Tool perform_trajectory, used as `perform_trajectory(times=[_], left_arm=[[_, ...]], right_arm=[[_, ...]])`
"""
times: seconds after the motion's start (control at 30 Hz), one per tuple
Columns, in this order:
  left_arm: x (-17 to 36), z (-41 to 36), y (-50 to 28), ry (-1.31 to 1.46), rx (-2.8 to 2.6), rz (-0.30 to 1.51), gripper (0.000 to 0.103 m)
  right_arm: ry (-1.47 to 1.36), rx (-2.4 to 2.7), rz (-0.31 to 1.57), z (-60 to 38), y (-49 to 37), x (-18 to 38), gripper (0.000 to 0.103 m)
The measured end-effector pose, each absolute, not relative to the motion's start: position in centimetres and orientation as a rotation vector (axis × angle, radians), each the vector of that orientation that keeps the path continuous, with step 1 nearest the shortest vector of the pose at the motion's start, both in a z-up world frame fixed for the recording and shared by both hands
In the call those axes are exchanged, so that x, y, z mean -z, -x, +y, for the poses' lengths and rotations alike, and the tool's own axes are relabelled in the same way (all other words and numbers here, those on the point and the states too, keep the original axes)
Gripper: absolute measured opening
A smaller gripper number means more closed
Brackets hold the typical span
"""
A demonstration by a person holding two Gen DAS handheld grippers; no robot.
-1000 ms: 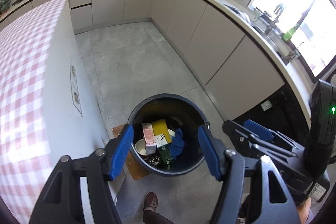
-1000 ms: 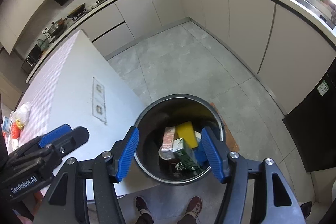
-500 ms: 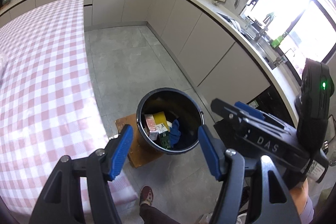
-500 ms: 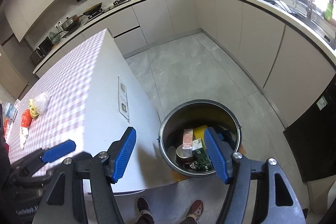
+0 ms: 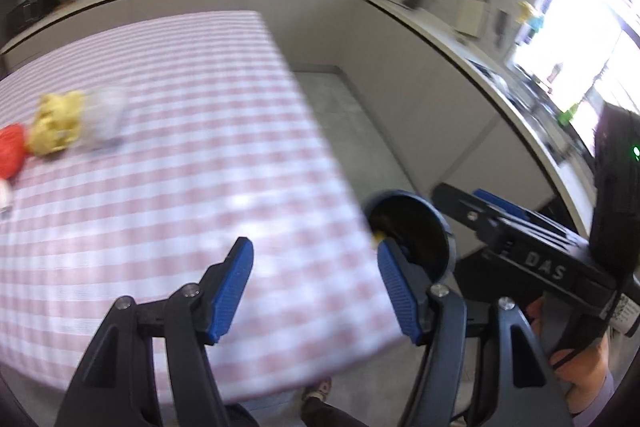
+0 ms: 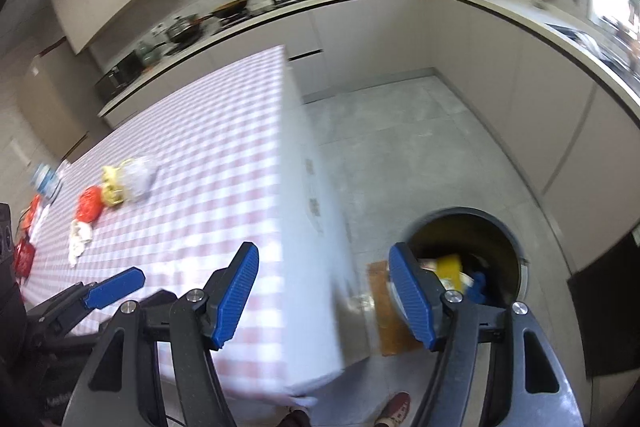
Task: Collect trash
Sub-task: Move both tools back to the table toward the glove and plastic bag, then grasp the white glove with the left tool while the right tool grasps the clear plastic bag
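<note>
My left gripper [image 5: 318, 289] hangs open and empty over the near corner of the pink checked table [image 5: 200, 167]. On the table's far left lie a yellow crumpled wrapper [image 5: 56, 127], a clear plastic bag [image 5: 106, 119] and a red piece [image 5: 10, 151], all blurred. My right gripper [image 6: 324, 295] is open too, with nothing between its blue pads, above the table edge. The dark round bin [image 6: 468, 255], with yellow and blue trash inside, stands on the floor to its right. Table trash [image 6: 128, 179] lies far left of it.
Kitchen cabinets and a worktop [image 6: 520, 27] run along the back and right walls, and grey floor tiles [image 6: 400, 147] lie between them and the table. A wooden board [image 6: 384, 307] sits beside the bin. A person's shoes [image 6: 394, 405] show at the bottom. A bottle [image 6: 46, 181] stands at the table's left.
Both grippers have swung left and upward, away from above the bin to over the table. The bin has slid to the right in both views, and the table trash has come into sight.
</note>
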State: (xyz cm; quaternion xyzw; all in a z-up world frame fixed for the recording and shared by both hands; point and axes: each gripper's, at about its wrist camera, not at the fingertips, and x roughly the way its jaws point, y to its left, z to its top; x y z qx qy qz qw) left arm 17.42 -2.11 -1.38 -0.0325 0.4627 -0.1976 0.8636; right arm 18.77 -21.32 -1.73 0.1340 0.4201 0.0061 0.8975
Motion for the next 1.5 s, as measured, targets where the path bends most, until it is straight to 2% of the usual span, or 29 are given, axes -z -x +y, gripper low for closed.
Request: perform_trajectory(times=[0.33,0.83,1.13,1.5], left_arm=[[1.5,10.0,-19.6,0.102,0.141,0.914,0.066],[3.5,23.4,-23.6,0.122,-0.082,0.903,0.066],[5.2,29.0,-25.9,0.134,-0.146,0.926,0.066],[7.9,31.1,-29.2,0.137,-0.109,0.993,0.066]], right_arm=[[-0.224,-0.174,0.875,-10.2,-24.0,2.0,0.075],[-0.171,-0.274,0.891,2.7,-31.0,3.3,0.079],[-0.162,-0.236,0.891,6.4,-35.1,3.6,0.080],[-0.153,-0.171,0.919,8.1,-39.6,5.2,0.081]])
